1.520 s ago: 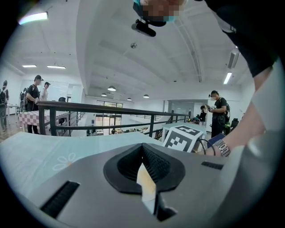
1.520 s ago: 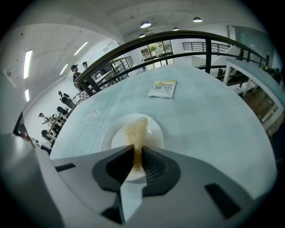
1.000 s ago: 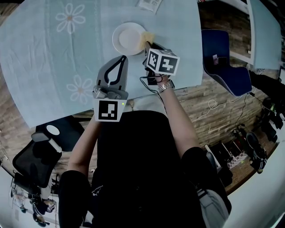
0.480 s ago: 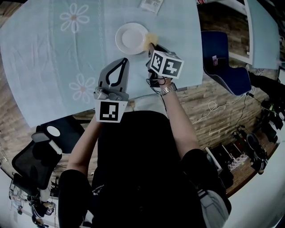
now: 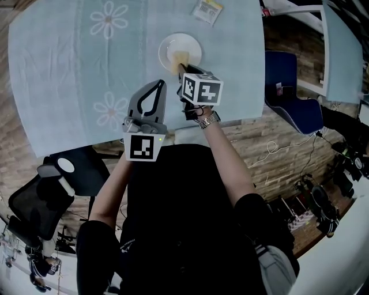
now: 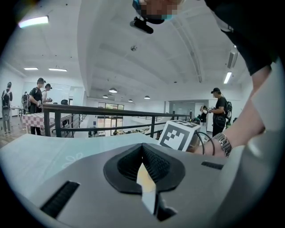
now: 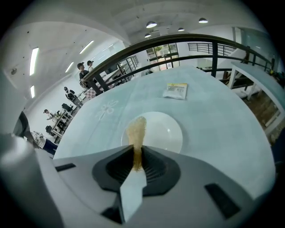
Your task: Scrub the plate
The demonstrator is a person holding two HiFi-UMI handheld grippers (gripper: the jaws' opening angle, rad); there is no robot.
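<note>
- Counter (image 5: 69, 75): covered in pale blue cloth with white flower prints (image 5: 108, 18).
- Plate (image 5: 189, 44): white, round, one item. It lies on the counter's far right part, right way up. Also seen in the right gripper view (image 7: 164, 129), just beyond the jaws.
- Sponge (image 5: 180, 58): yellow-brown, one item. It is pinched on edge and sticks out over the plate's near-left part (image 7: 137, 129). Contact with the plate surface cannot be told.
- Right gripper (image 5: 184, 68): jaws clamped on the sponge (image 7: 137, 152). It reaches from the near side to the plate's near rim. Its marker cube (image 5: 202, 89) sits above a wrist with a metal wristwatch (image 5: 209, 119).
- Left gripper (image 5: 159, 83): jaws pressed together with nothing between them (image 6: 142, 147). It hangs over the counter's near edge, left of the right gripper and apart from the plate.
- Packet (image 5: 206, 10): small, flat and yellowish, at the far edge beyond the plate (image 7: 175, 91).
- Blue chair (image 5: 291, 95): right of the counter.
- Black office chair (image 5: 40, 201): near left, on the wooden floor.
</note>
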